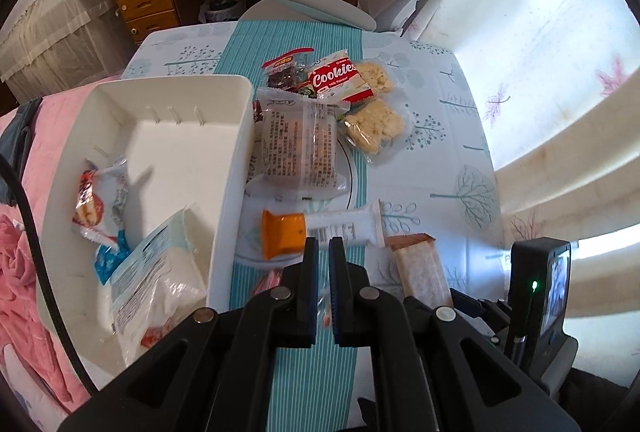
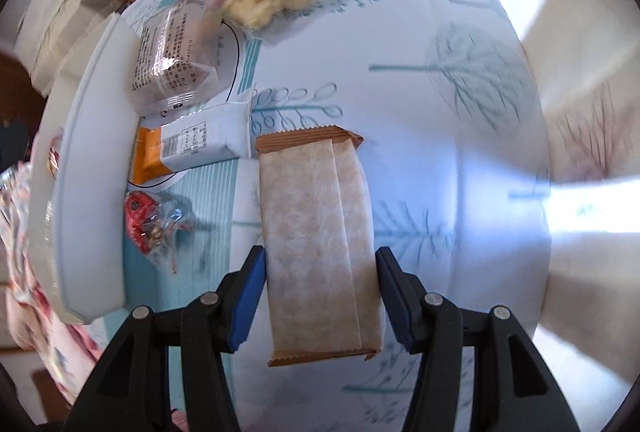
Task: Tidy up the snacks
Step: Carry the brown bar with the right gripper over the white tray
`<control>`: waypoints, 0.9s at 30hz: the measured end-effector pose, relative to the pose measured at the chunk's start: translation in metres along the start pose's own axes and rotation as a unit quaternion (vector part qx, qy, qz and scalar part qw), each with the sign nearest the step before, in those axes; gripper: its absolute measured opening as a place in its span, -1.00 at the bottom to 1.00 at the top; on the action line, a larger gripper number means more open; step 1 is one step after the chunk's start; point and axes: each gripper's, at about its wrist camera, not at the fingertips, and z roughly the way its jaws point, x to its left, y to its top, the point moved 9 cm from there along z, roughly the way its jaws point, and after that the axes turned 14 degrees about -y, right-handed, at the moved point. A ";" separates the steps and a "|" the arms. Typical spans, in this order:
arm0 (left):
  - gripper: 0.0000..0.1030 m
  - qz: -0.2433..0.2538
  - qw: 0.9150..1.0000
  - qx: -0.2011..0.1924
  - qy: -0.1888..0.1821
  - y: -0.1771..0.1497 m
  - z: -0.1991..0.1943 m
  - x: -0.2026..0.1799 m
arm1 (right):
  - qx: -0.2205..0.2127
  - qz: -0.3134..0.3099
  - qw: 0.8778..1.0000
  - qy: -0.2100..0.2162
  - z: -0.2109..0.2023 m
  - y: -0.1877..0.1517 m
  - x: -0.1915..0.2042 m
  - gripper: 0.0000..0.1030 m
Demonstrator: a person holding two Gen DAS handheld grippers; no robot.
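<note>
The left gripper (image 1: 324,252) hangs over the table (image 1: 440,104) with its jaws closed and nothing between them. Below and left of it sits a white bin (image 1: 168,100), already holding a few wrapped snacks: a clear bag with a pale blue label (image 1: 156,272) at the near end and a small red, white and blue packet (image 1: 96,208) against the left wall.

The right gripper (image 2: 320,272) points steeply down, its jaws set part-way apart on either side of a long brown-and-tan wafer packet (image 2: 316,232). The blue pads (image 2: 248,296) sit right at the packet's long edges (whether they press on it or only stand beside it cannot be told, since the view is motion-blurred). The packet lies lengthwise between the jaws, its crimped ends showing beyond them at both far and near sides.

The remaining snacks lie on the table to the right of the bin. Nearest the wafer packet is an orange-and-white bar (image 1: 316,230), its end just beside the packet's far end. Beyond that lies a clear packet with dense printed text (image 1: 300,148), then two clear bags of pale crumbly biscuits (image 1: 374,124), a red "Cookies" packet (image 1: 334,78), and a dark red packet (image 1: 284,72) at the back. A small red-wrapped sweet (image 2: 142,220) lies close to the bin's near wall.
</note>
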 end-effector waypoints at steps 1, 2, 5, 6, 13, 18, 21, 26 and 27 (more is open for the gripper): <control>-0.94 0.000 1.000 0.000 -0.002 -0.002 -0.004 0.000 | 0.004 0.005 1.000 0.002 -0.001 -0.002 -0.001 0.08; -0.94 0.000 1.000 0.000 -0.003 -0.005 -0.009 0.000 | 0.008 0.012 1.000 0.004 -0.003 -0.005 -0.002 0.08; -0.94 0.001 1.000 -0.004 -0.004 -0.014 -0.024 0.001 | 0.012 0.024 1.000 0.006 -0.009 -0.010 -0.004 0.08; -0.94 0.002 1.000 -0.007 -0.005 -0.016 -0.030 0.002 | 0.013 0.027 1.000 0.005 -0.011 -0.011 -0.005 0.07; -0.94 -0.007 0.999 -0.033 -0.011 -0.022 -0.072 0.016 | -0.013 0.031 0.999 0.017 -0.044 -0.006 0.009 0.08; -0.94 -0.018 0.998 -0.050 -0.024 -0.019 -0.102 0.033 | -0.043 0.022 0.999 0.016 -0.069 0.006 0.030 0.07; -0.94 -0.017 0.998 -0.056 -0.029 -0.016 -0.116 0.043 | -0.057 0.014 0.998 0.007 -0.079 0.007 0.042 0.08; -0.94 -0.012 0.997 -0.062 -0.034 -0.011 -0.135 0.065 | -0.081 0.010 0.997 0.002 -0.103 0.010 0.068 0.08; -0.94 -0.010 0.997 -0.062 -0.035 -0.010 -0.138 0.068 | -0.085 0.011 0.996 0.003 -0.110 0.009 0.074 0.08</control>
